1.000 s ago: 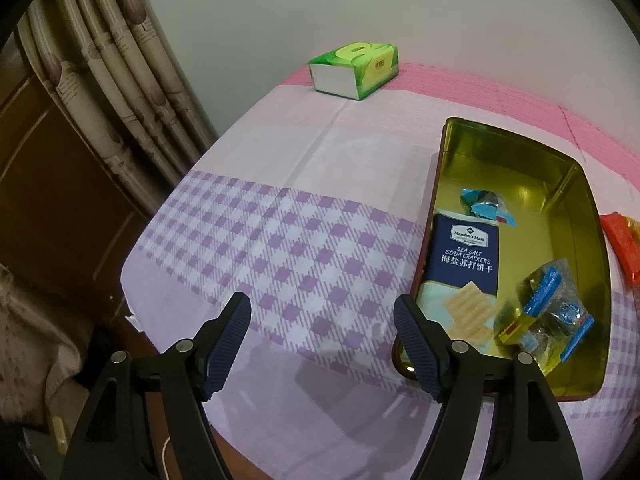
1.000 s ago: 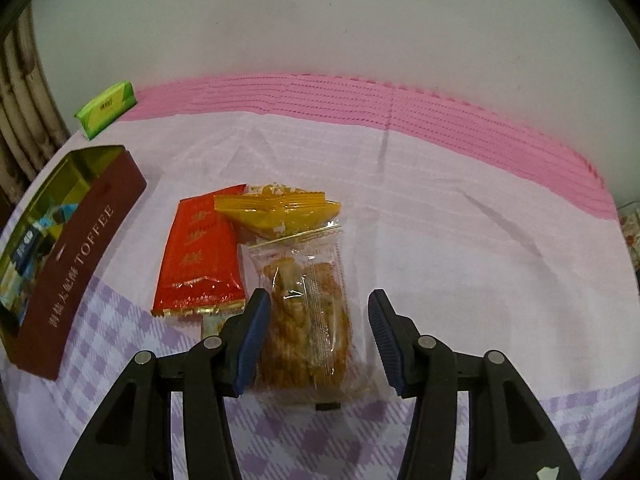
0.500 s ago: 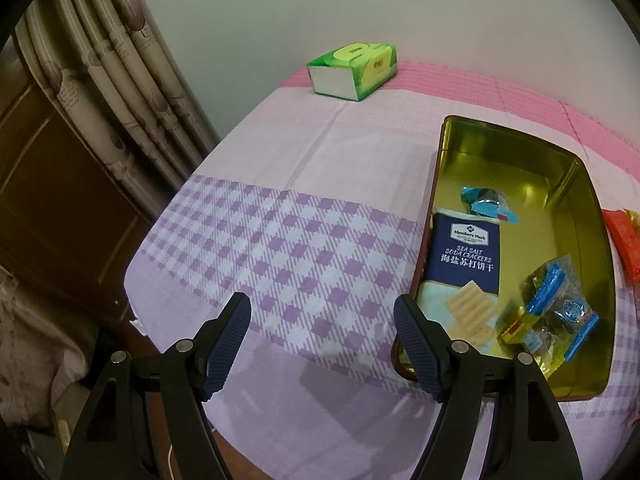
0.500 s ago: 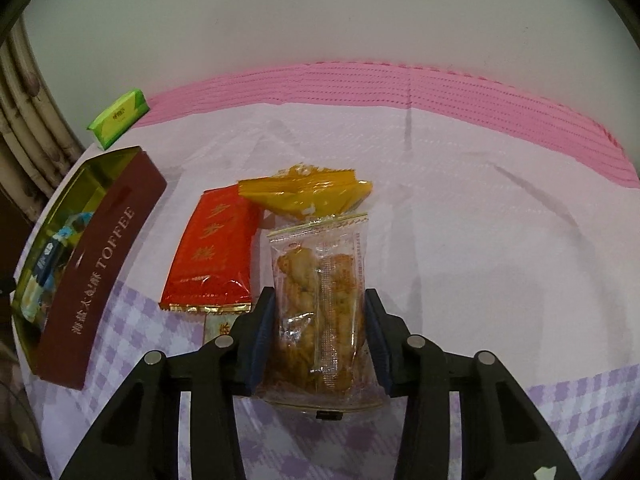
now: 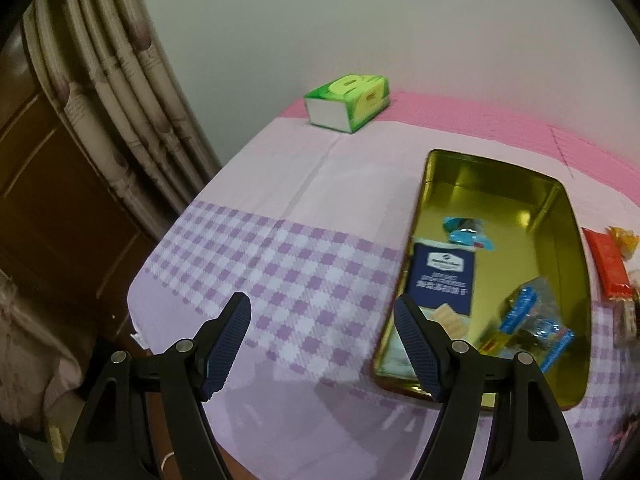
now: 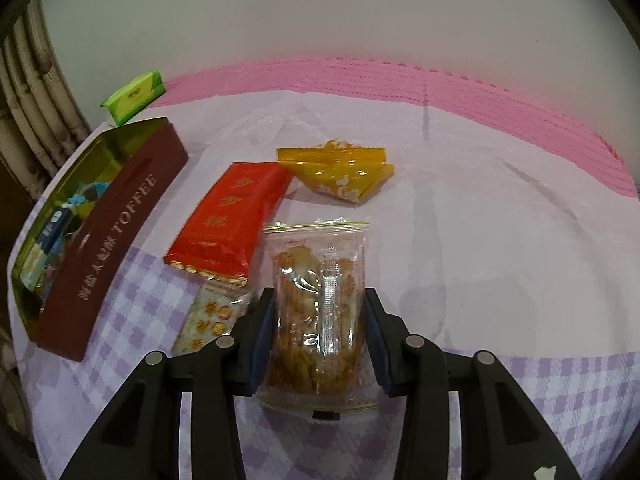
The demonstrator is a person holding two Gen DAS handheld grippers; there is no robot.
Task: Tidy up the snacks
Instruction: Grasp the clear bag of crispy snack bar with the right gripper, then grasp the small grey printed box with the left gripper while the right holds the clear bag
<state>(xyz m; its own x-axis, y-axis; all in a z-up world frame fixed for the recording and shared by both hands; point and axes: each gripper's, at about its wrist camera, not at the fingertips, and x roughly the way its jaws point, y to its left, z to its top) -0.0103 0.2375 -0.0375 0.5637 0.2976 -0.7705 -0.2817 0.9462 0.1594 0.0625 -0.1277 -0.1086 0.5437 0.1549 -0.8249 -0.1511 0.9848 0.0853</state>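
Right tool (image 6: 318, 330) clamped on a clear packet (image 6: 318, 300) of fried twists, pads pressing both long sides, packet seemingly lifted just off the table (image 6: 500, 248). Left tool (image 5: 322, 346) spread wide, holding nothing, hovering over the checked cloth beside the tin (image 5: 496, 184). Likely next: carrying the packet left and over the tin wall. Risk of slipping, given slick, crinkly film gripped at the lower half only, most of the length sticking out forward. Risk of crushing too, with brittle contents under hard pads. Possible snag of the leading edge on the tin's rim, tall and rigid, maroon outside, glossy gold inside. Little free floor near the front of the tin, where a dark blue cracker box (image 5: 440, 276) and blue-wrapped sweets (image 5: 532, 320) lie; bare metal toward the far end. Red foil pack (image 6: 230, 216), flat and stiff-looking, just left of the held packet; yellow pouch (image 6: 340, 172) beyond, puffy and creased; a small patterned sachet (image 6: 212, 316) half under the red pack. Green tissue box (image 5: 348, 100) well apart at the far corner.
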